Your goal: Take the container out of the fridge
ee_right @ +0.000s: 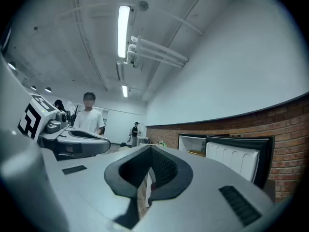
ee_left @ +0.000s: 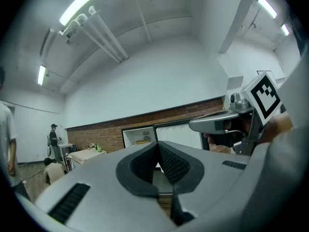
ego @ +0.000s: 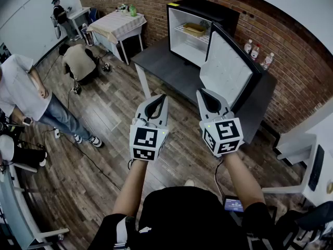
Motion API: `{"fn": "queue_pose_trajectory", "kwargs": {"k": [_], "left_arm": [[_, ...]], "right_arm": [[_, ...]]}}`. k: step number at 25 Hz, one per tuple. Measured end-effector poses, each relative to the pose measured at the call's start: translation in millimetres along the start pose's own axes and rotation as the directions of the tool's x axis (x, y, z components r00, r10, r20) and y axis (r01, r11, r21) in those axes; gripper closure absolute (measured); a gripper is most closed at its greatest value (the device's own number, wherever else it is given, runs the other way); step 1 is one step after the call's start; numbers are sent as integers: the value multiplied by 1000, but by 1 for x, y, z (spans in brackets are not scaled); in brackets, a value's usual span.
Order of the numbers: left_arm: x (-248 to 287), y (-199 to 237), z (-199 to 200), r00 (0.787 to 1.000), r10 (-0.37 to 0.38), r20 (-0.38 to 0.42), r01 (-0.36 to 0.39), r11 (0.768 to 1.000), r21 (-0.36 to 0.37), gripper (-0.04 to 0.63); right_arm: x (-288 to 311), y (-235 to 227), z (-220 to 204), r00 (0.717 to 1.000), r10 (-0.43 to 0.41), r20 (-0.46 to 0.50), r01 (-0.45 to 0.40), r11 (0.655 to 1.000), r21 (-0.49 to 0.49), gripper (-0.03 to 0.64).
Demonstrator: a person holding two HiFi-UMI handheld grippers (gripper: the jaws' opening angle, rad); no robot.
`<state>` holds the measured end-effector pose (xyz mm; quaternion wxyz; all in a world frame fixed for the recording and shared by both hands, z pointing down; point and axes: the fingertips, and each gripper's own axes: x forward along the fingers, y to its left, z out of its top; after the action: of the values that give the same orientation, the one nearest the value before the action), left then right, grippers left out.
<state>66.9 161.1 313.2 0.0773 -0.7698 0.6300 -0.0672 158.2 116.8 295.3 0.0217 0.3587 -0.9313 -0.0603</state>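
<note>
Since your left gripper (ego: 160,98) and right gripper (ego: 204,94) are hanging closed, empty, you are risking shoving the container (ego: 193,29). It is sitting on the fridge (ego: 205,8) shelf (ego: 180,30).

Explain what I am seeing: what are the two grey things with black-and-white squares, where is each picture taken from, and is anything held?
No robot here: a person holds a two-jaw gripper in each hand, the left gripper and the right gripper; the patterned cubes belong to them. One picture comes from a camera on the person's head, looking down; the other two from cameras riding on the grippers. Both pairs of jaws are together and hold nothing. Ahead, on a dark table, stands a small fridge with its door open; a tan container sits inside.
</note>
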Motion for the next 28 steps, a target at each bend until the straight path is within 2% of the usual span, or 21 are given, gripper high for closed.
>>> {"fn": "queue_pose_trajectory", "kwargs": {"k": [12, 21, 28], "left_arm": [[18, -19, 0, 1000, 22, -18, -22, 1000, 7, 581], [32, -40, -6, 997, 73, -34, -73, 997, 8, 581], [49, -36, -5, 995, 92, -43, -92, 996, 17, 581]], "right_arm": [[-2, -20, -12, 999, 45, -4, -44, 999, 23, 580], [-7, -38, -27, 993, 120, -4, -120, 993, 9, 578], [8, -50, -30, 989, 147, 1, -147, 989, 13, 580]]}}
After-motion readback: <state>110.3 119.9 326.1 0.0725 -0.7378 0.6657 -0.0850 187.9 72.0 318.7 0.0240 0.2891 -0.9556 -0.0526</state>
